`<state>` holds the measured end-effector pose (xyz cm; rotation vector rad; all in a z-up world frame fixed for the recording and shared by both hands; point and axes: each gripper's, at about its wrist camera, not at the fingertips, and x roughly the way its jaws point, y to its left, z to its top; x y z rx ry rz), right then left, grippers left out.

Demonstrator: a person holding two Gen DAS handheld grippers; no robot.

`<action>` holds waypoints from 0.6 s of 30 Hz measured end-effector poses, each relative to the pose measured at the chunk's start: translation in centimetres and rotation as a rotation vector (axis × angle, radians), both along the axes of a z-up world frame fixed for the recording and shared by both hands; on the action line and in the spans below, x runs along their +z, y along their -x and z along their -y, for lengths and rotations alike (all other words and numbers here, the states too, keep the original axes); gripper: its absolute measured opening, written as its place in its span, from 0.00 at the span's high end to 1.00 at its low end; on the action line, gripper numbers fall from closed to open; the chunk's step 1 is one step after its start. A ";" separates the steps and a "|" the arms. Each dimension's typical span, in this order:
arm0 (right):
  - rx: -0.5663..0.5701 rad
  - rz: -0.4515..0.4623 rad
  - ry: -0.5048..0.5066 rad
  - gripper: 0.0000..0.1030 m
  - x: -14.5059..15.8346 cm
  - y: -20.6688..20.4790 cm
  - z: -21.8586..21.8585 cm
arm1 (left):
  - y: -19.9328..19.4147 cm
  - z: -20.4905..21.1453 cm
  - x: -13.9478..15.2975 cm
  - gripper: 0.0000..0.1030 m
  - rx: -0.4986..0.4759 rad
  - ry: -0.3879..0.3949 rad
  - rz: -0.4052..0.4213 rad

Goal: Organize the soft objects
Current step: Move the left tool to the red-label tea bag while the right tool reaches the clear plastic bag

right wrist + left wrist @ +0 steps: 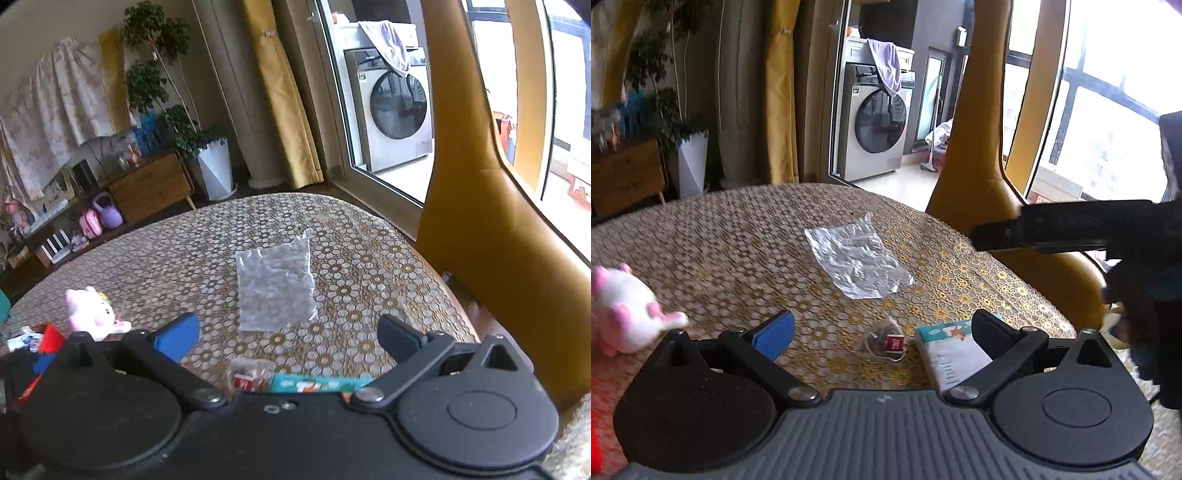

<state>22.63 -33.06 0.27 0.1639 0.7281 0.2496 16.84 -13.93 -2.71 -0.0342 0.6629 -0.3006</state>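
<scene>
The tea bag and the little tissue pack lie closest, side by side on the counter, right in front of the left gripper. That gripper is wide open and holds nothing. Its blue finger and its black finger stand far apart, one on each side of the two small things, so it looks ready to come down on one of them. The black finger hides a corner of the tissue pack.

The right gripper is wide open and empty too. It hangs above the counter, with the same two things just below it.

The clear plastic bag lies flat and crinkled in the middle of the counter. It is likely where the soft things should go. The pink and white plush toy sits off to the left, well apart from the bag. Nothing seems to be in the bag yet, so the job looks like it is just starting.
</scene>
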 end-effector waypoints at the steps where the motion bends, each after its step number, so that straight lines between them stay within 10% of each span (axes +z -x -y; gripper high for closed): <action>1: 0.002 -0.007 0.004 0.00 -0.4 -0.8 -0.1 | -0.4 0.1 -0.4 0.01 0.006 0.006 -0.006; 18: 0.123 -0.155 0.110 0.00 -6.2 -11.2 -5.6 | -5.7 2.7 -6.2 0.01 0.004 -0.082 -0.059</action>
